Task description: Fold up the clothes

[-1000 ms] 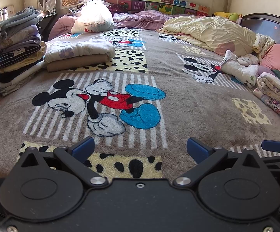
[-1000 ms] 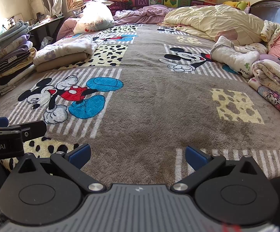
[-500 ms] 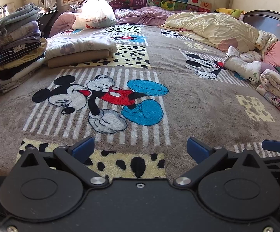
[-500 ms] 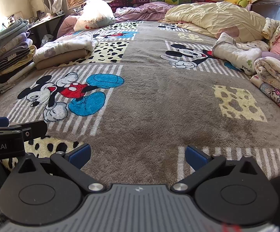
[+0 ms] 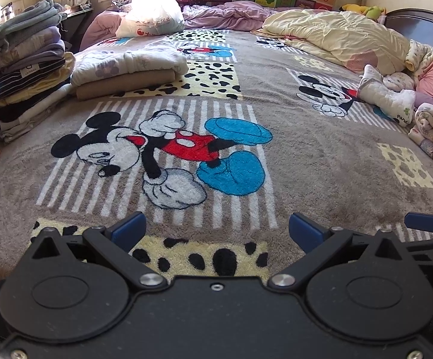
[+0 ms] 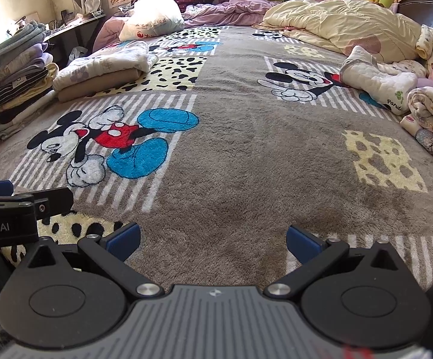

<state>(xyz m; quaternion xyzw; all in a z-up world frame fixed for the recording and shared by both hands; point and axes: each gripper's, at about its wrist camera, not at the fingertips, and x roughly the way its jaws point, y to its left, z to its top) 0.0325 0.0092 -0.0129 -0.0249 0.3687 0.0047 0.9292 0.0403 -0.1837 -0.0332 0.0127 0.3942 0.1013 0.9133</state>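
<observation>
My left gripper is open and empty, low over the near edge of a grey Mickey Mouse blanket that covers the bed. My right gripper is open and empty too, just to the right of the left one; its blue fingertip shows in the left wrist view. Two folded garments lie stacked at the far left of the blanket, also in the right wrist view. Unfolded white padded clothes and rolled floral ones lie at the right edge.
A tall pile of folded clothes stands at the left bed edge. A cream quilt, a purple quilt and a white plastic bag lie at the head. A dark headboard is at the back right.
Both grippers have tilted or risen slightly, so the bed sits a little lower in both views. Both stay open and empty.
</observation>
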